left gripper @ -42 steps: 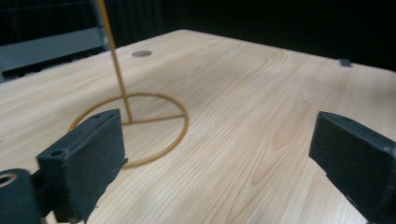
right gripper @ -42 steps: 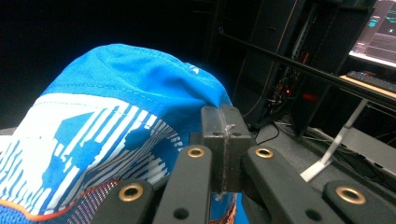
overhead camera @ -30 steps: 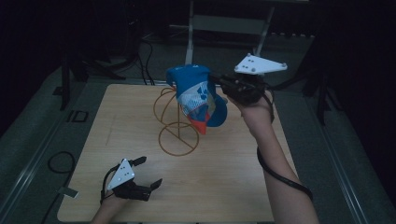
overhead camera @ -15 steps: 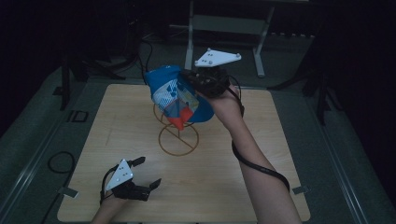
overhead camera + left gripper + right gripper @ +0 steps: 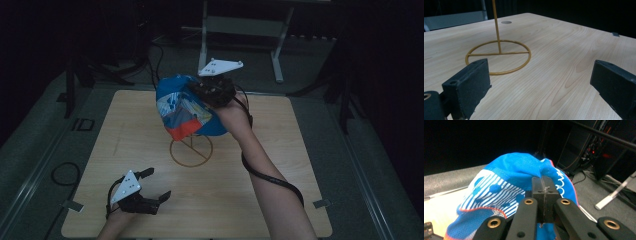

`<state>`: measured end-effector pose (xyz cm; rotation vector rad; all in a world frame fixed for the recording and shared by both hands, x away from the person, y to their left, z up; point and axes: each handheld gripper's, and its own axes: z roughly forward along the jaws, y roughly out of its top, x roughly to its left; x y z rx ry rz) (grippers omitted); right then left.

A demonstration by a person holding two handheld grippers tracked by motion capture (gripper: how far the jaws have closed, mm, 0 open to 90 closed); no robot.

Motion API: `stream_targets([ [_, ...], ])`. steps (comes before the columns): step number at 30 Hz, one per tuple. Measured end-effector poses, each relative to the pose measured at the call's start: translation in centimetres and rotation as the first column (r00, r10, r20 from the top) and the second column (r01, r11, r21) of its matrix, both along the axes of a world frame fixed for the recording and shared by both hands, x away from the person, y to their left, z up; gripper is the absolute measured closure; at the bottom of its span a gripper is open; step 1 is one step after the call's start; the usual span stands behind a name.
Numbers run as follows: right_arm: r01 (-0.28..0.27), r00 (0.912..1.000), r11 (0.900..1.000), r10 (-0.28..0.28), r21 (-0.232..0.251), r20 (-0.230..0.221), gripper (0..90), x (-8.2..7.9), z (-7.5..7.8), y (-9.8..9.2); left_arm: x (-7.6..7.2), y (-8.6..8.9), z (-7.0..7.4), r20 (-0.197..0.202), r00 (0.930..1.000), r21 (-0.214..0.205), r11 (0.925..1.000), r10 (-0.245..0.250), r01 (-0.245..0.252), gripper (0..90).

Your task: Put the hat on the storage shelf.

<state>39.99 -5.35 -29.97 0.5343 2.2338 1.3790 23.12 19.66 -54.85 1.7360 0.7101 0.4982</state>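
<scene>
We're looking down on the wooden table [image 5: 280, 200], and the right gripper [image 5: 212, 92] is up over the far half of it, clenched tight on a blue cap [image 5: 187, 112]. In the right gripper view we see it plainly: the two black jaws are pressed flat together with a fold of the cap's blue fabric [image 5: 524, 167] pinched between them, right at the top of the crown. The cap has a white striped panel with blue dots and a red-orange edge (there is white lettering on the blue part too, though we can't read it).

Where is the cap? It hangs from those jaws above the yellow wire stand [image 5: 191, 150], covering the stand's upper part; from above, the round base ring shows just below the cap's lower edge. Whether the cap actually rests on the stand's top, we cannot tell, since the fabric hides it.

Down at the near left corner, the left gripper [image 5: 157, 187] sits low over the table, released, its jaws spread wide with nothing between them. In the left gripper view we get the two black pads [image 5: 469, 82] far apart, bare wood between them, and beyond them the stand's ring [image 5: 499, 60] lying flat on the table with a crossbar and a thin upright post rising out of frame. It is well apart from the cap.
</scene>
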Motion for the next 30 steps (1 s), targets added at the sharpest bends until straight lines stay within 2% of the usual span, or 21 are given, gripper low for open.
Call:
stream_targets([
  [5, 0.011, 0.9997, 0.9996, -0.011, -0.025, -0.022, 90.0, 0.3, -1.3, -0.6, 0.0, 0.0, 0.0, -0.005, 1.0000, 0.000, 1.0000, -0.001, 0.001, 3.0],
  [10, 0.018, 0.9990, 0.9995, -0.019, -0.028, -0.040, 90.0, 0.5, -2.4, -1.4, 0.0, -0.1, 0.0, -0.004, 1.0000, 0.002, 1.0000, -0.004, 0.004, 3.0],
  [20, 0.030, 0.9964, 0.9995, -0.030, -0.005, -0.079, 90.0, 0.9, -4.0, -3.2, 0.0, -0.1, -0.1, -0.009, 0.9999, 0.004, 0.9999, -0.011, 0.011, 3.0],
  [30, 0.023, 0.9924, 0.9997, -0.022, 0.009, -0.121, 89.3, 1.2, -5.3, -4.0, 0.1, -0.2, -0.1, -0.014, 0.9998, 0.004, 0.9999, -0.017, 0.017, 3.1],
])
